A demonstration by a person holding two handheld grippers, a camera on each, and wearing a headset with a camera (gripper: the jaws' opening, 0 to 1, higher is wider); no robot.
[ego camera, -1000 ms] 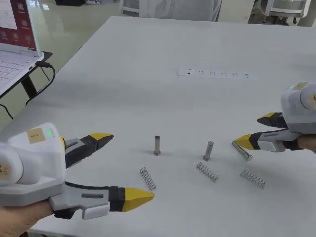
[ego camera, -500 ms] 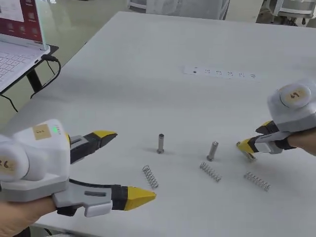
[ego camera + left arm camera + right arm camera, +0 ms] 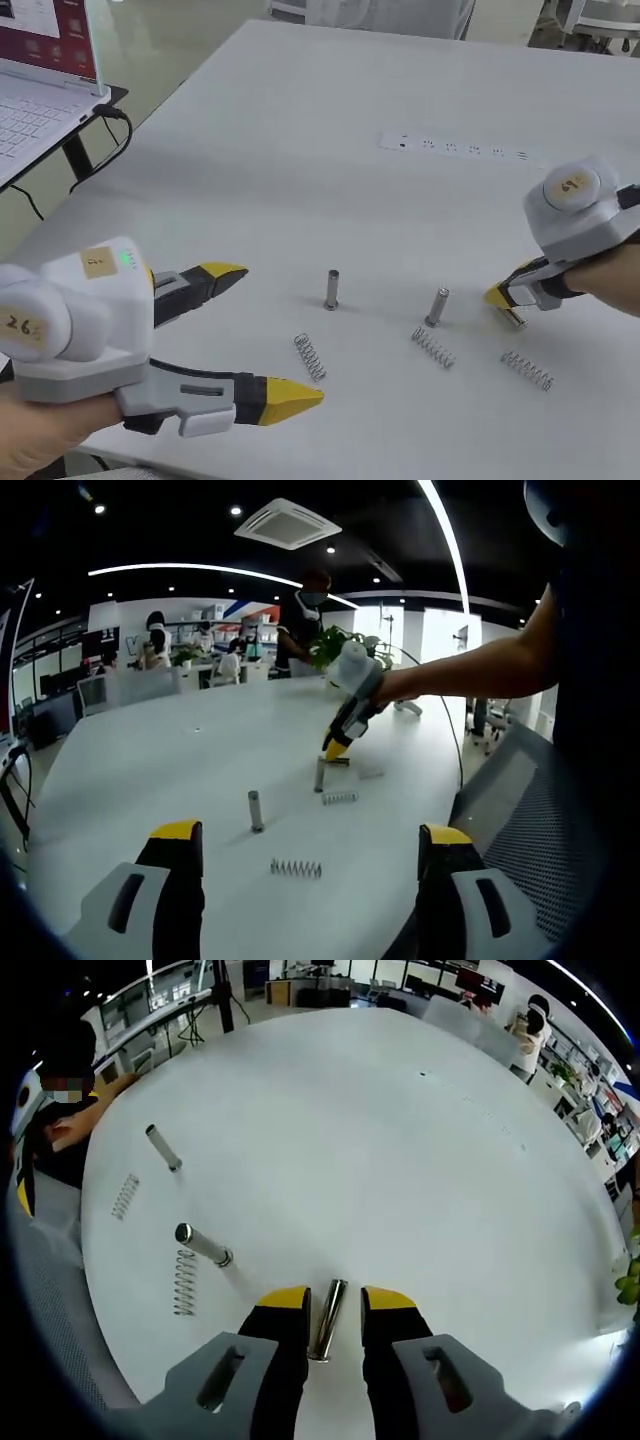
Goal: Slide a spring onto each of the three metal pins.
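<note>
On the right gripper (image 3: 335, 1302), the fingers (image 3: 285, 1312) are sitting slightly parted either side of the lying pin (image 3: 328, 1322), a gap showing, not clamping it. The left gripper (image 3: 282, 334) is hovering, fingers spread wide and holding nothing. On the worktop (image 3: 300, 180), the left pin (image 3: 332, 289) and middle pin (image 3: 438, 306) are standing bare, with the left spring (image 3: 310, 357), middle spring (image 3: 433, 347) and right spring (image 3: 526, 369) lying beside them.

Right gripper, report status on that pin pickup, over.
Right gripper straddling the lying pin, grip unconfirmed. Left gripper open, hovering. Two pins upright, three springs loose on the table, none fitted. Nothing in the way.
</note>
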